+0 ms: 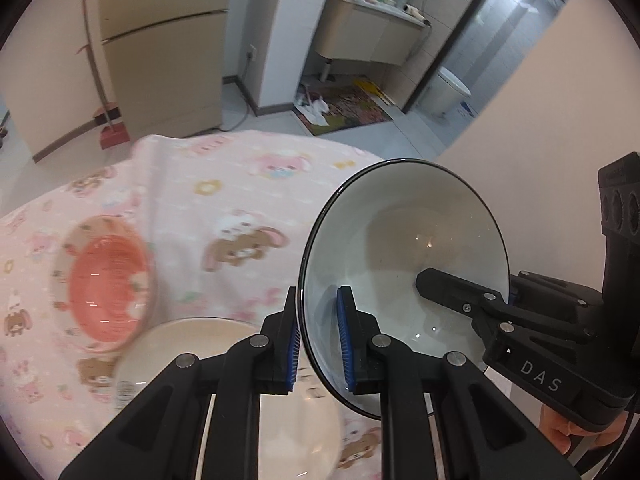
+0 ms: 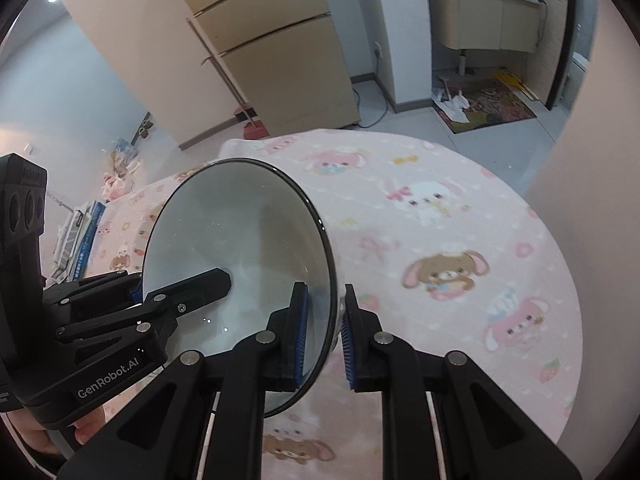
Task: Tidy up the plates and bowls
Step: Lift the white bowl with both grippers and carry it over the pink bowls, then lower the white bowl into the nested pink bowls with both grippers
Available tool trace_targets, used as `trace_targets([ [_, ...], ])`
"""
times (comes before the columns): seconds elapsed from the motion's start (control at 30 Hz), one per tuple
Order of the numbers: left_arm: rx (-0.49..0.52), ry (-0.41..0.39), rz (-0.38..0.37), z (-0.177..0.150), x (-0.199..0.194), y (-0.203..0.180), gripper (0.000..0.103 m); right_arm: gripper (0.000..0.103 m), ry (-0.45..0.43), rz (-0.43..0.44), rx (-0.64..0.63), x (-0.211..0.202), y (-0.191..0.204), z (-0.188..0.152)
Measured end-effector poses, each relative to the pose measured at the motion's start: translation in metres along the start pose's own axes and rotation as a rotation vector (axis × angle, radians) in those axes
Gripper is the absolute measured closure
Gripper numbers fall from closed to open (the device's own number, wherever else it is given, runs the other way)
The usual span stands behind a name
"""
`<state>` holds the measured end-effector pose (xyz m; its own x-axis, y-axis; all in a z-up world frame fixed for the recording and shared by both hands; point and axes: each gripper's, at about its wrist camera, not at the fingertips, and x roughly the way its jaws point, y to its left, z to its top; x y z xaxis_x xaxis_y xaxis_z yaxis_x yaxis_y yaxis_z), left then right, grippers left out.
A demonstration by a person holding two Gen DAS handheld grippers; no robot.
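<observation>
Between both clamped hand-held grippers, left (image 1: pixel 318 334) and right (image 2: pixel 324 332), the white bowl (image 1: pixel 404 248) hangs tilted above the cream plate (image 1: pixel 192 344).

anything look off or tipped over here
The white bowl is not level: it is tipped on edge, mouth sideways, held off the table, with the left gripper and right gripper each clamped on opposite sides of its rim. It looks empty; nothing has spilled. The pink bowl sits upright on the tablecloth.
</observation>
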<state>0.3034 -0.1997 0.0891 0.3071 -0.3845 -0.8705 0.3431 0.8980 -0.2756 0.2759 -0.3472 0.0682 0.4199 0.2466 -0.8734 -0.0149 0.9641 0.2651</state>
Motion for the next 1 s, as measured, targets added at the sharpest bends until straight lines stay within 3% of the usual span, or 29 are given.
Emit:
trace_targets([
  [0.63, -0.187, -0.063, 0.104, -0.016, -0.076, 0.178, 0.085, 0.088, 0.054, 0.112, -0.21, 0.061, 0.185, 0.03],
  [1.0, -0.216, -0.026, 0.082, -0.014, -0.05, 0.212, 0.085, 0.088, 0.109, 0.106, -0.219, 0.1, 0.201, 0.042],
])
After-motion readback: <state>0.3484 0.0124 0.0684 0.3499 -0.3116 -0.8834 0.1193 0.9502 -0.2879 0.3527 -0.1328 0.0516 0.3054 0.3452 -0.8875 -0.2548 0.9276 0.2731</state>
